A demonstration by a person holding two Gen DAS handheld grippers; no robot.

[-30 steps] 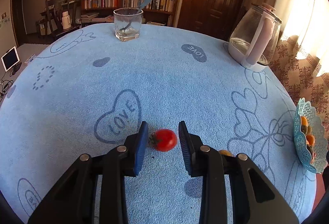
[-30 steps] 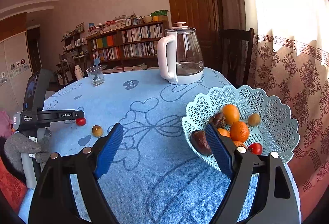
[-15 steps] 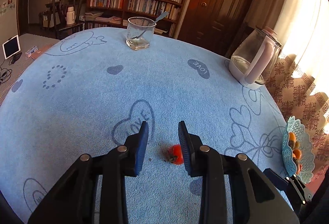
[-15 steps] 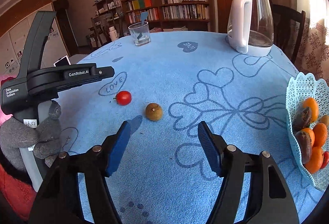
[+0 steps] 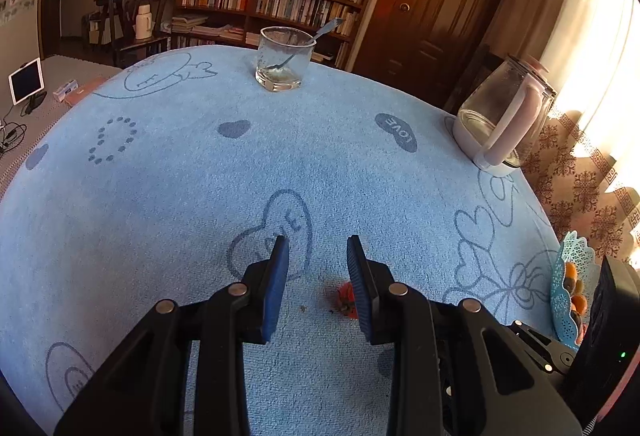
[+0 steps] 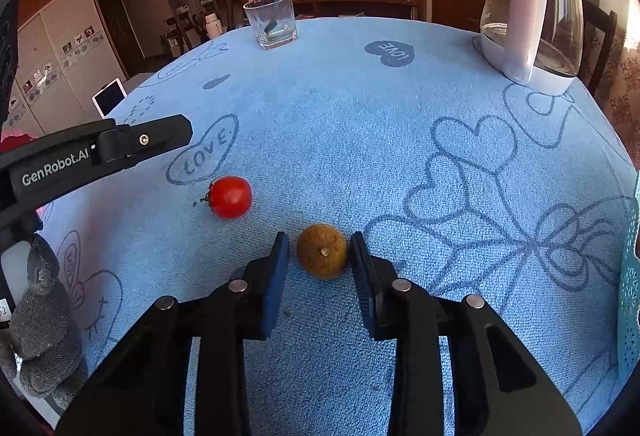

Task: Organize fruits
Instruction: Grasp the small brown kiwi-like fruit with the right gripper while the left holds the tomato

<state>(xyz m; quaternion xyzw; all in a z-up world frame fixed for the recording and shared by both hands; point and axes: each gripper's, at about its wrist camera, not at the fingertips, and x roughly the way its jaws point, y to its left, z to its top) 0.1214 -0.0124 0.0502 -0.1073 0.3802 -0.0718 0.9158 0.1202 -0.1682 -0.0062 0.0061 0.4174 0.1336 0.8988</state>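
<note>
Step in hand: picking up loose fruit from the table (image 6: 400,123); the right hand-held gripper (image 6: 318,236) was taking the small brown fruit (image 6: 322,251).
Right hand-held gripper: jaws had just been closing and stood drawn in around the brown fruit, one pad touching it and the other at most a sliver off; I judged the grip as only just made.
Left hand-held gripper (image 5: 318,248): jaws drawn narrow with nothing between them, hanging above the table.
Cherry tomato (image 6: 230,196): lying free on the blue cloth, just beside the left gripper's finger, unheld.
Fruit basket (image 5: 568,276): at the table's edge, well apart, already holding orange fruit.
Next move: lift the brown fruit clear, carry it over the basket rim, and release it low so it would not bounce out. The tomato would follow.
</note>
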